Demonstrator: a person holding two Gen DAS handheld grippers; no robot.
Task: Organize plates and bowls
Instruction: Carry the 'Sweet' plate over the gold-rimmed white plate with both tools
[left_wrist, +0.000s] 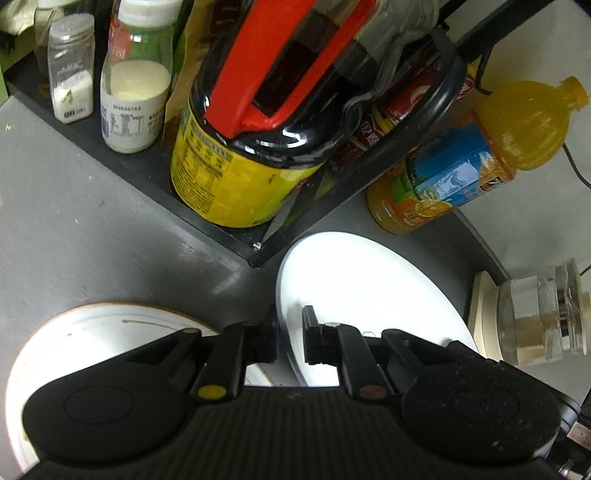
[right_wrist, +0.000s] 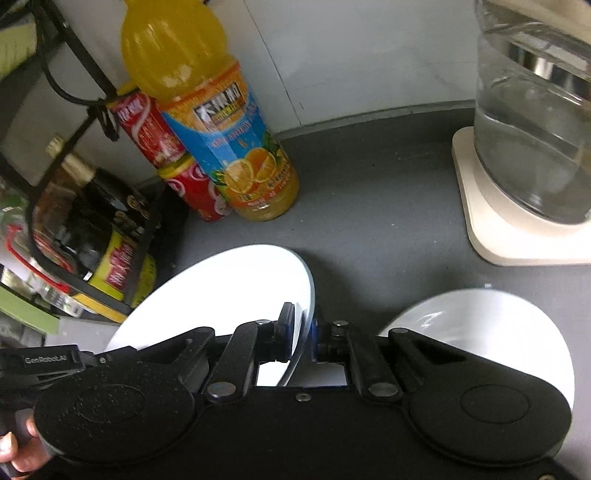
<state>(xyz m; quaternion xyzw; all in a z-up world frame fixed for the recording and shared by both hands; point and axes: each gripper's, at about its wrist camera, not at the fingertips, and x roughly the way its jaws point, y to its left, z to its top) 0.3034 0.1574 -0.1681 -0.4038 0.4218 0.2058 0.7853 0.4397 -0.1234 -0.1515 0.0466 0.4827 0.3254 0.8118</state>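
The dark grey countertop (left_wrist: 92, 221) is seen spread beneath both tongs. Ahead of the left tongs, a black rack (left_wrist: 207, 218) is stood on it, and in the rack a yellow-labelled jug with a red handle (left_wrist: 236, 177), a milky white-capped bottle (left_wrist: 135, 99) and a small clear shaker (left_wrist: 72, 70) are kept. Ahead and to the left of the right tongs, an orange juice bottle (right_wrist: 218, 122) is stood upright, touching a red can (right_wrist: 195, 192). To the front right of the right tongs, a glass kettle (right_wrist: 535, 122) is set on a cream base (right_wrist: 491, 240).

A white plate (left_wrist: 369, 291) is held on edge, tilted, its rim pinched at two places. The left gripper (left_wrist: 290, 338) is clenched on the plate's rim, and the right gripper (right_wrist: 303, 336) is likewise clamped on the rim, the plate's face lying to its left. Under and left of the left gripper, a brown-rimmed white plate (left_wrist: 96, 328) is lain flat on the counter. Right of the right gripper, another white dish (right_wrist: 491, 325) is rested on the counter; whether it is a plate or a bowl cannot be told.
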